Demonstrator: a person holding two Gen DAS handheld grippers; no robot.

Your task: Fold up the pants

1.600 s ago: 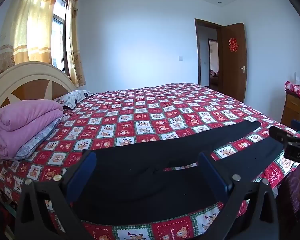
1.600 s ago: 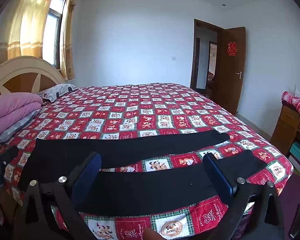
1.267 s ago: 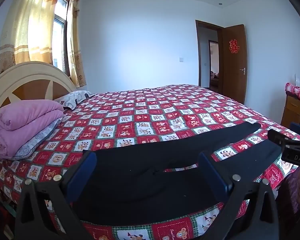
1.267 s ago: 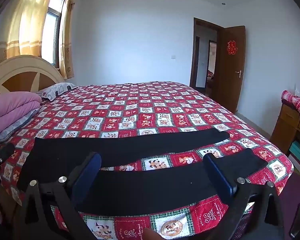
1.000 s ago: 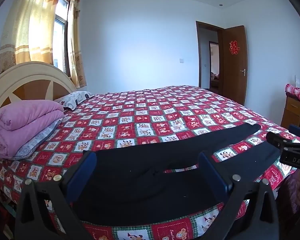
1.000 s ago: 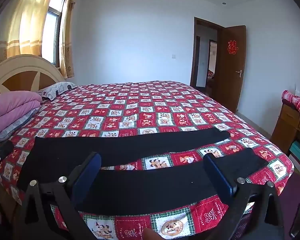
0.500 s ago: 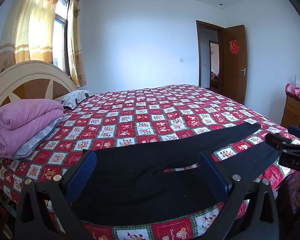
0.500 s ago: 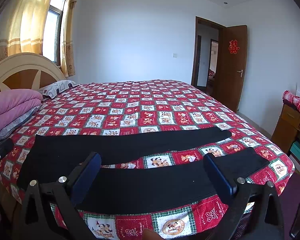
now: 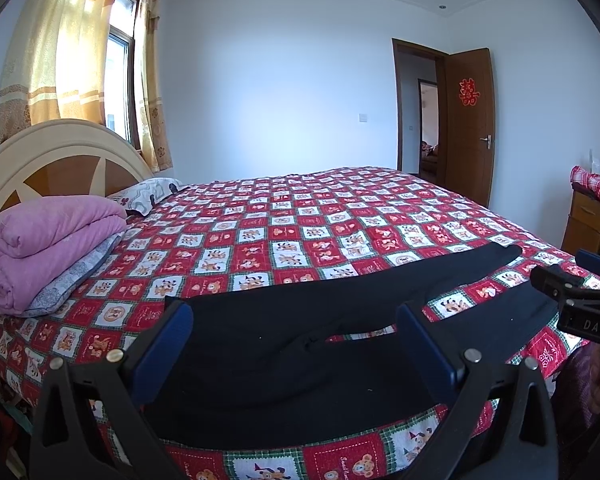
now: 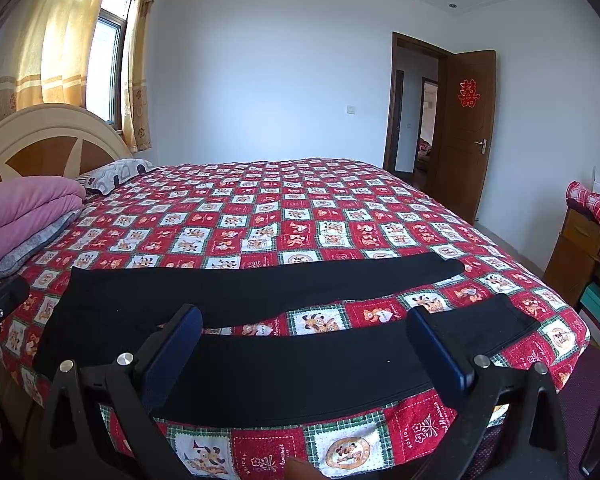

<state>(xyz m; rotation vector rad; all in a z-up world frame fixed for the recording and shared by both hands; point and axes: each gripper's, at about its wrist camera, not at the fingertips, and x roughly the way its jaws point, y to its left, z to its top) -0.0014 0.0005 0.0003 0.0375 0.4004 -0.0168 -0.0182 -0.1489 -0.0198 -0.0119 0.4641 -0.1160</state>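
Note:
Black pants (image 9: 284,364) lie flat along the near edge of the bed, waist to the left, two legs spread apart toward the right. My left gripper (image 9: 296,336) hovers open over the waist and crotch, holding nothing. In the right wrist view the pants (image 10: 300,372) show both legs with a strip of quilt between them. My right gripper (image 10: 306,338) hangs open above the near leg, holding nothing. The right gripper's tip (image 9: 568,284) shows at the right edge of the left wrist view.
The bed carries a red checked quilt (image 9: 300,232) with a folded pink blanket (image 9: 48,240) and pillow (image 9: 148,196) by the headboard (image 9: 60,160). A wooden dresser (image 10: 584,256) stands to the right. An open door (image 10: 464,132) is at the back right.
Both views have drifted slightly; the right gripper has risen a little over the near leg. The pants lie as before and both grippers stay open.

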